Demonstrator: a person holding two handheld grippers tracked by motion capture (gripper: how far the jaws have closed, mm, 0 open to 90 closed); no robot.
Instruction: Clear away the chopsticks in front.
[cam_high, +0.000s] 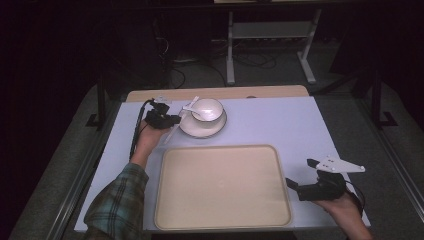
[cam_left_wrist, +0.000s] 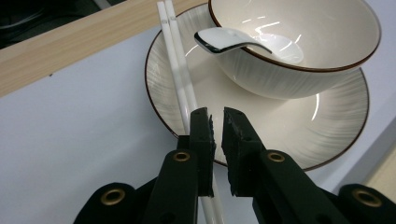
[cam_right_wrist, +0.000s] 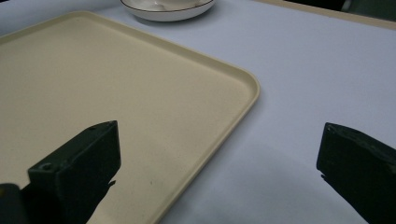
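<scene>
The left gripper (cam_high: 167, 119) sits in the upper left of the high view, just beside the plate (cam_high: 186, 128) that carries the bowl (cam_high: 207, 109), and a pair of white chopsticks (cam_left_wrist: 177, 65) lies across the plate's left rim. In the left gripper view the chopsticks run from the top centre down past the outer side of the left-hand jaw and under it; the jaws stand a narrow slit apart with nothing between them, so nothing is pinched. A white spoon (cam_left_wrist: 229, 38) leans in the bowl, handle over the rim. The chopsticks look thin, stiff, light and glossy, so they would likely roll or slip apart under a loose pinch; taking both together at the stretch that bridges off the plate rim, where there is room beneath them, seems the surest hold, squeezed gently and squarely. The plate and bowl look like ceramic and would not forgive a knock. The right gripper (cam_high: 305, 177) waits at the lower right of the high view, just beside the tray (cam_high: 222, 225), its jaws spread wide and empty
</scene>
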